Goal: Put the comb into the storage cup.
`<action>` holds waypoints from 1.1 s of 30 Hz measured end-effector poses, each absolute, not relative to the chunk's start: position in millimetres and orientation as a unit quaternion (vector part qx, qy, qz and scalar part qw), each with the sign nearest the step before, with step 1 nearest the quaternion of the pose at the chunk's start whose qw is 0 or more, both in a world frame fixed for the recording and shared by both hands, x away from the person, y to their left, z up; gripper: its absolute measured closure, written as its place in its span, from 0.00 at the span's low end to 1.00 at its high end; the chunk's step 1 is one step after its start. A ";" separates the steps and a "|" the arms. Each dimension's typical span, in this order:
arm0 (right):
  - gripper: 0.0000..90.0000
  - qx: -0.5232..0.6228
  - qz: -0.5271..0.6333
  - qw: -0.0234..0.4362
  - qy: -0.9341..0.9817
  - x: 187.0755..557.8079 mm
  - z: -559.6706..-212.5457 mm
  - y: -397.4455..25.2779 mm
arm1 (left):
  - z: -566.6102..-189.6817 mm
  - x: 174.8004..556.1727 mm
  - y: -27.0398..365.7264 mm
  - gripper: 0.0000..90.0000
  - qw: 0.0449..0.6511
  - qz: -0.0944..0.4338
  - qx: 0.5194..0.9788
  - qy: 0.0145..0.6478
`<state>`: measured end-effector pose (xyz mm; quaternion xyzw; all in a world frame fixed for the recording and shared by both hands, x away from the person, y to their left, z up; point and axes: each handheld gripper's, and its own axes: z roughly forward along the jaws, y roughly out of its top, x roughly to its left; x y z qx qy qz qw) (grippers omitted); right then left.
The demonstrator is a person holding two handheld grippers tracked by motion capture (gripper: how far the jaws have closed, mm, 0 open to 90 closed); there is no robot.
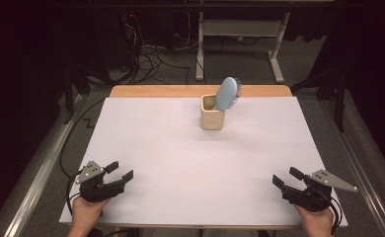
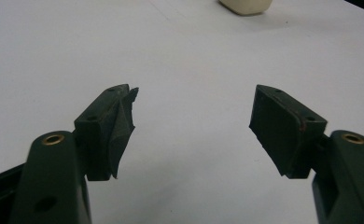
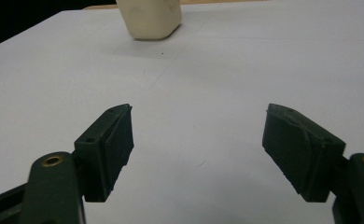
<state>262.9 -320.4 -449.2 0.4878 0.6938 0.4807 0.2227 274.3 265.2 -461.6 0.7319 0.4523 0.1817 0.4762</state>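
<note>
A white tabletop (image 1: 180, 168) with a wooden far edge stands on a grey floor (image 1: 240, 61). Beyond the tabletop, a white metal frame (image 1: 240, 29) rises in dim light; black cables (image 1: 148, 57) tangle left of that frame.

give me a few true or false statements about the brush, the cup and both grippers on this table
1. The light blue oval hairbrush stands in the cream square holder cup. True.
2. The left hand-held gripper is shut on the hairbrush. False: its jaws stand open over the bare white table sheet, far from the brush.
3. The right hand-held gripper is open and holds nothing. True.
4. The holder cup lies tipped on its side. False: it stands upright.
5. The holder cup sits near the table's far edge, away from both grippers. True.
</note>
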 end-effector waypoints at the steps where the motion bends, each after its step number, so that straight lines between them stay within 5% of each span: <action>1: 0.29 0.488 0.481 0.224 0.693 262.5 -449.8 -320.5 | -461.6 274.2 265.3 0.34 0.476 0.182 0.732 0.452; 33: 0.29 0.498 0.471 0.218 0.695 258.9 -466.0 -324.6 | -461.1 272.9 266.4 0.34 0.476 0.185 0.731 0.454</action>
